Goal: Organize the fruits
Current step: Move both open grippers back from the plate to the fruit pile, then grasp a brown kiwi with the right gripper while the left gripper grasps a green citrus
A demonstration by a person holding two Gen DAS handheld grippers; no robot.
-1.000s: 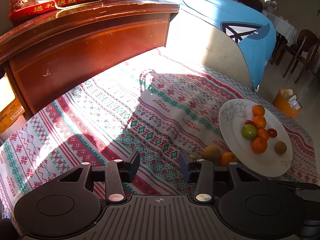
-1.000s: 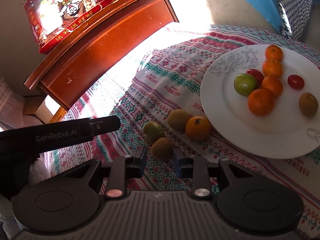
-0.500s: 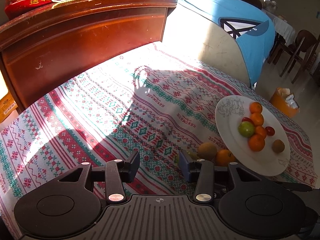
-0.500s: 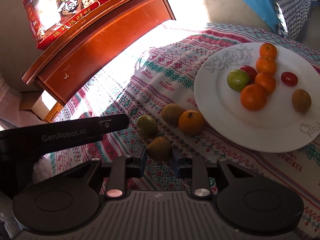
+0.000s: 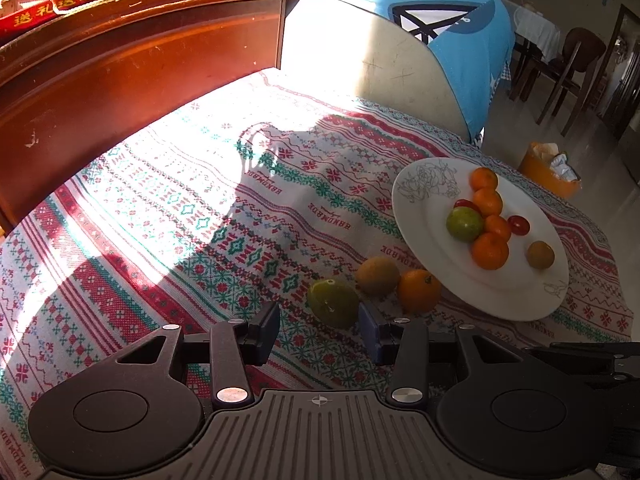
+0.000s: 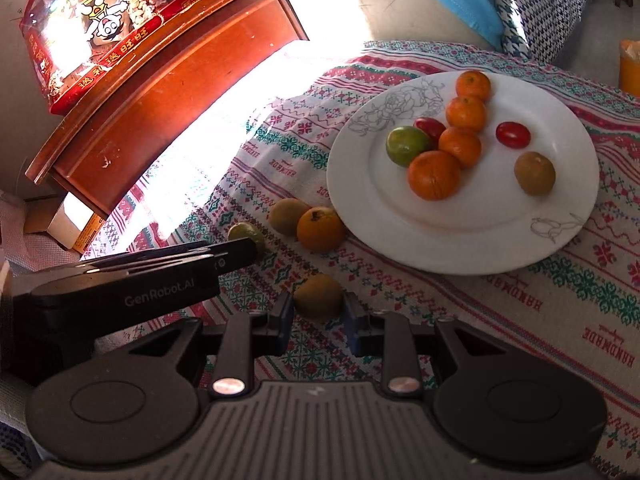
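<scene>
The table (image 5: 168,184) is covered by a patterned red, green and white cloth, part sunlit and part in shadow. At far left stands a reddish-brown wooden cabinet (image 6: 168,92) with a red snack package (image 6: 100,28) on its top.

The left gripper (image 5: 318,330) hangs low over the cloth with its jaws apart and nothing pressed between them. A green citrus fruit (image 5: 333,302) lies on the cloth just ahead of the opening, close against the inner face of the right-hand finger; whether it touches that finger cannot be told. In the right wrist view this gripper's dark body crosses the left of the picture and hides part of the same fruit.

Just right of the green fruit, a brown kiwi (image 5: 378,275) and a loose orange (image 5: 419,291) lie side by side on the cloth, touching or nearly so, with the orange right at the plate's near rim.

The right gripper (image 6: 318,320) is clamped on a second brown kiwi (image 6: 319,294), both pads set against its sides. Whether this fruit rests on the cloth or is clear of it cannot be told.

At right, the white plate (image 6: 400,208), with a line-drawn flower on its rim, carries four oranges in a rough row, a green fruit (image 6: 407,145), two small red tomatoes and one kiwi (image 6: 534,173) set apart at the right side.

Beyond the table are a blue-covered round table (image 5: 452,12), dark wooden chairs (image 5: 568,60) and an orange bin (image 5: 552,172).
</scene>
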